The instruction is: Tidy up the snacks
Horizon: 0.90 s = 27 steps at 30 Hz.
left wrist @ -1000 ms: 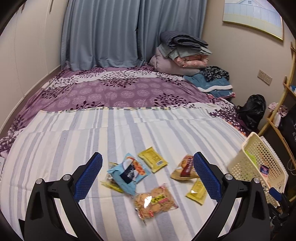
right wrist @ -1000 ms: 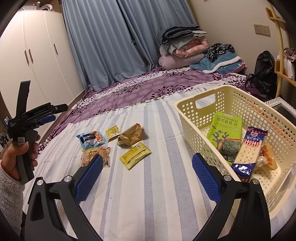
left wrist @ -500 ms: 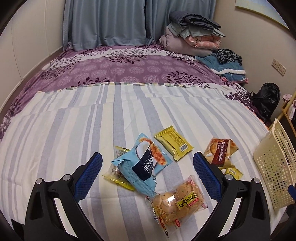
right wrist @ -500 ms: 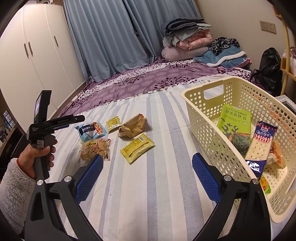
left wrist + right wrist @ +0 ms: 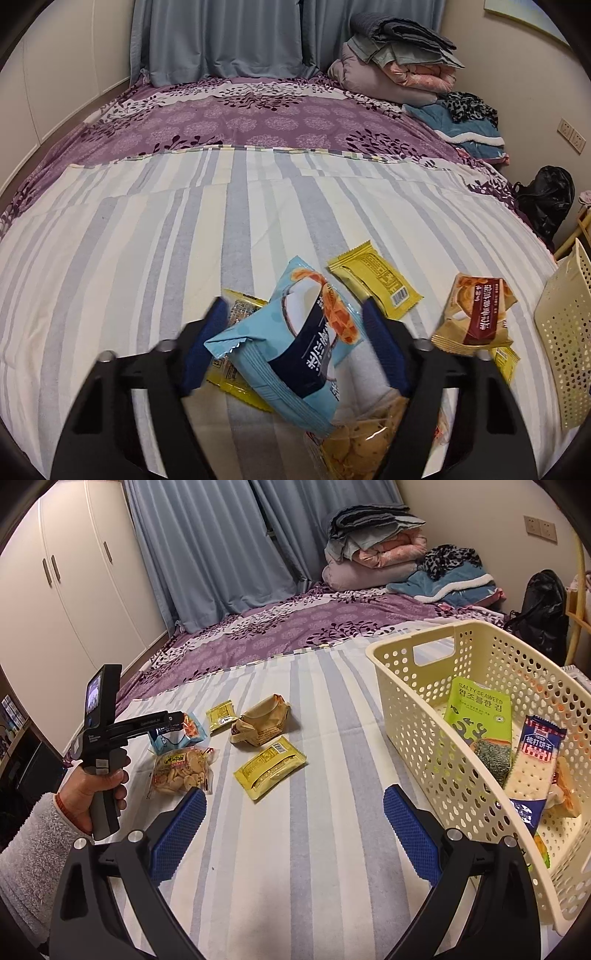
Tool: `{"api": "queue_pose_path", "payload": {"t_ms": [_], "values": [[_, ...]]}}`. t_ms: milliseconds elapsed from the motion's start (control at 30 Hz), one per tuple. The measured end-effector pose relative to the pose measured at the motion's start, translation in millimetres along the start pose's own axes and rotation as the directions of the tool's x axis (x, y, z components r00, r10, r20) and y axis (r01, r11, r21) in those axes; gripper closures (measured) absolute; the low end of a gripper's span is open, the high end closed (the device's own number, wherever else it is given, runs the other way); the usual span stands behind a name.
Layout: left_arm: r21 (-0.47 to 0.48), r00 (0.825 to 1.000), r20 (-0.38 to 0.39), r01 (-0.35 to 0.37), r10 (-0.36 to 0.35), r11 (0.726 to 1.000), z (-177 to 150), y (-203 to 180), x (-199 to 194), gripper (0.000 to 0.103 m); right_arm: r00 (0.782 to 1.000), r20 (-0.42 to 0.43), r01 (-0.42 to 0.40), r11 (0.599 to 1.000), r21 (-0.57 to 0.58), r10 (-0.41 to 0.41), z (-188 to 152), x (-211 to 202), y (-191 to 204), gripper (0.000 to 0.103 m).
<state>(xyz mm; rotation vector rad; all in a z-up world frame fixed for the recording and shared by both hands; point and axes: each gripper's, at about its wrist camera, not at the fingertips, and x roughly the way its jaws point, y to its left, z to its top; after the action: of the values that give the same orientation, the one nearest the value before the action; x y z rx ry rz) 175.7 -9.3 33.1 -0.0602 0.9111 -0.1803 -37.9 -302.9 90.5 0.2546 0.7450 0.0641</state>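
"SALTY SEAWEED" is read on the green packet (image 5: 480,716) in the basket (image 5: 413,701); left tongs (image 5: 291,332), just closing, are set around the light-blue packet (image 5: 295,339), contact uncertain; right tongs (image 5: 295,827) are held apart.

1. Left gripper (image 5: 295,339): black plastic arms with cut-out slots, dark blue fingers (image 5: 212,332), and round silver screws at the joints.
2. Right gripper (image 5: 295,827): the same black frame, with bright blue pads (image 5: 410,830) carrying a fine dotted texture and silver screws on each arm.
3. Seen from the right wrist, the left gripper has a grey-black handle with small white lettering, and an upright black camera body with a small lit screen.
4. The hand (image 5: 98,786) on that handle wears a fuzzy light grey sleeve (image 5: 33,845) with an orange-red band at the wrist.
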Motion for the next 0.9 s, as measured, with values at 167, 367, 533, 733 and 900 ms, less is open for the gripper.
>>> {"api": "queue_pose_path", "payload": {"t_ms": [167, 367, 533, 733, 900], "values": [[-0.002, 1.0, 0.016, -0.017, 0.017, 1.0, -5, 5, 3, 0.053, 1.0, -0.012, -0.003, 1.0, -0.01, 0.002, 1, 6, 2, 0.007], [-0.015, 0.998, 0.066, -0.006, 0.007, 1.0, -6, 12, -19, 0.054, 1.0, -0.027, -0.013, 1.0, -0.024, 0.012, 4, 21, 11, 0.007], [-0.021, 0.994, 0.112, 0.009, -0.006, 1.0, -5, 22, -51, 0.054, 0.999, -0.042, -0.037, 0.998, -0.052, 0.035, 7, 35, 25, 0.007], [-0.034, 0.989, 0.149, 0.018, -0.013, 0.999, -10, 40, -85, 0.054, 0.991, -0.088, -0.108, 0.99, -0.086, 0.1, 11, 61, 56, 0.007], [-0.06, 0.986, 0.167, 0.022, -0.011, 0.998, -18, 57, -106, 0.054, 0.982, -0.122, -0.159, 0.979, -0.129, 0.143, 16, 85, 91, 0.007]]}}
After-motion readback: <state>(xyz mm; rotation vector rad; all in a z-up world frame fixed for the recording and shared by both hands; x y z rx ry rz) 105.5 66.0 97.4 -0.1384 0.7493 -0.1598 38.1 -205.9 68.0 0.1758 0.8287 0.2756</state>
